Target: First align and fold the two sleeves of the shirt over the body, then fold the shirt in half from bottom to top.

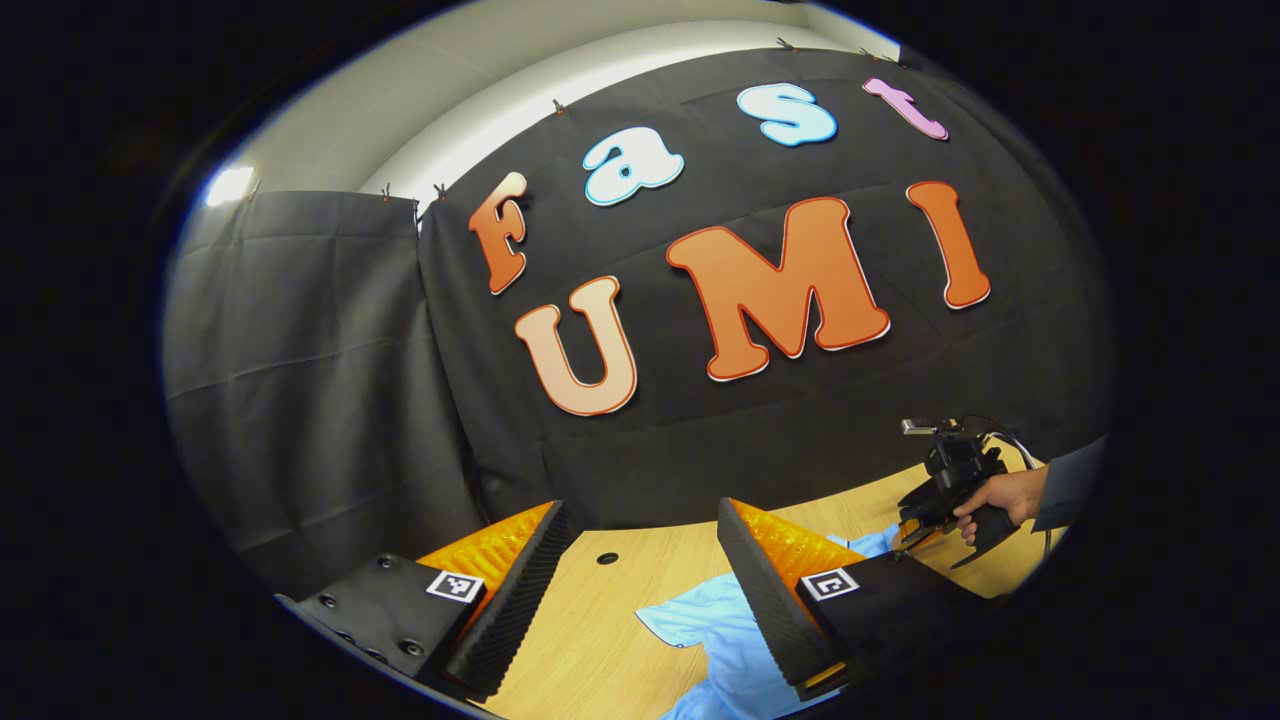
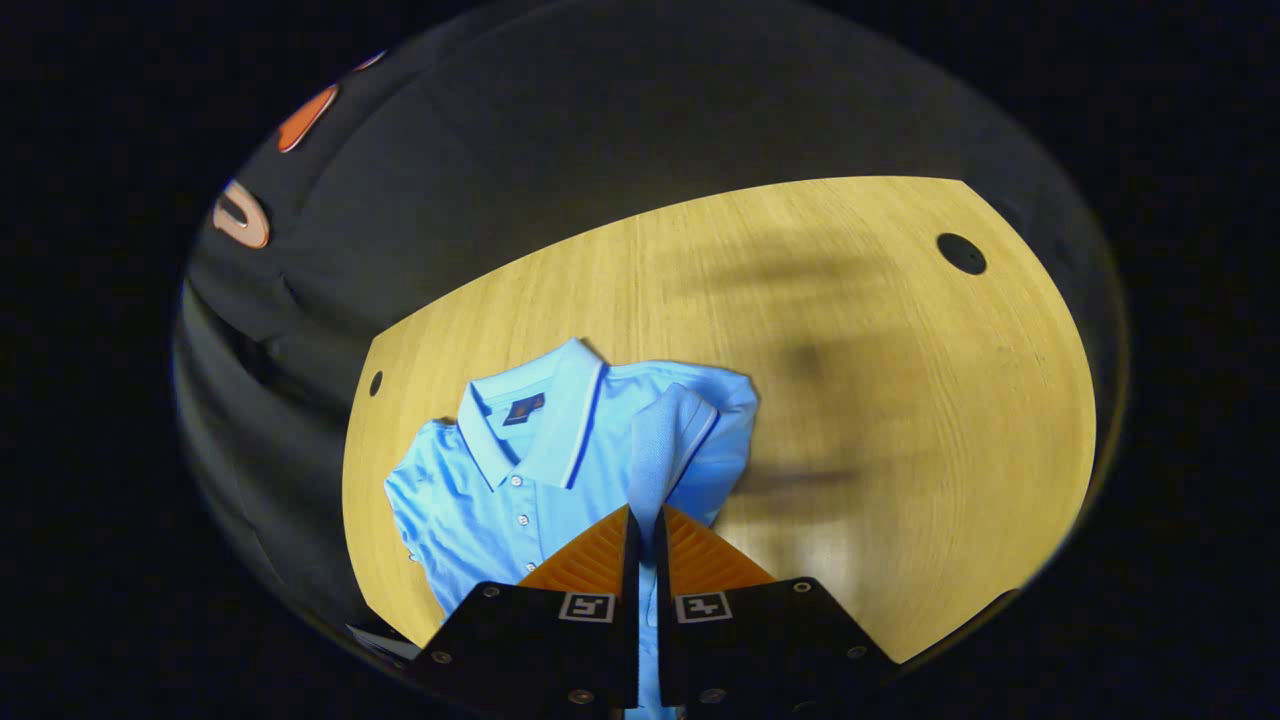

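Right gripper clamped narrow on a sleeve, lifting it across the shirt at 9 o'clock on the table, prob. to lay it over the body. Left gripper wide, empty, hovering ready for its turn.

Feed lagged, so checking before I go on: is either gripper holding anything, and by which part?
The right gripper is shut on the blue shirt, pinching its sleeve, which is lifted over the body. The left gripper is open, holding nothing.
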A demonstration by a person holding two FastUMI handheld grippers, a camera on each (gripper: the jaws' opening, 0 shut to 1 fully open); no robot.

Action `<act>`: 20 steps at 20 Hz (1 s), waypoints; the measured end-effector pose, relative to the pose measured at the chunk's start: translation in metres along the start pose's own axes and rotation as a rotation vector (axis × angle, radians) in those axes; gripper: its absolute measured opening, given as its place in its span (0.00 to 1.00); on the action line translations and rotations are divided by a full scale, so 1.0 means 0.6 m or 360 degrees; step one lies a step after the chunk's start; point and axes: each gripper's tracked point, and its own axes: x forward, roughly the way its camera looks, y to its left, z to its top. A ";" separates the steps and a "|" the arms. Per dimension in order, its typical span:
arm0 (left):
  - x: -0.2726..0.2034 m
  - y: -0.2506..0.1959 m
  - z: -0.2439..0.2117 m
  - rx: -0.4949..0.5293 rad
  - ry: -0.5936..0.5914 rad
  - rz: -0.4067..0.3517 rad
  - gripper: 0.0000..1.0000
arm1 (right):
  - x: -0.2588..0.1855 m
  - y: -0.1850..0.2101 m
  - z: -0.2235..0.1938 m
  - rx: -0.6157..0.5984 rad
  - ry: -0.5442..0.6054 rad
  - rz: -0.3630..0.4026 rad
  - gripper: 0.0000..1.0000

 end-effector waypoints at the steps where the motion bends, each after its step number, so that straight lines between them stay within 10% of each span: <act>1: 0.001 0.001 -0.003 -0.0005 0.0006 0.0001 1.00 | 0.004 0.012 -0.006 -0.0012 0.0005 0.0010 0.08; 10: 0.034 0.040 -0.082 -0.0184 0.0132 -0.0004 0.99 | 0.034 0.061 -0.033 -0.0057 0.0038 0.0032 0.20; 14: 0.097 0.063 -0.148 -0.0394 0.0268 -0.0067 1.00 | 0.016 0.078 -0.032 -0.0089 -0.0017 0.0002 0.55; 20: 0.187 0.090 -0.266 -0.0597 0.0616 -0.0167 1.00 | -0.029 0.086 -0.032 -0.0100 -0.0137 -0.0042 0.76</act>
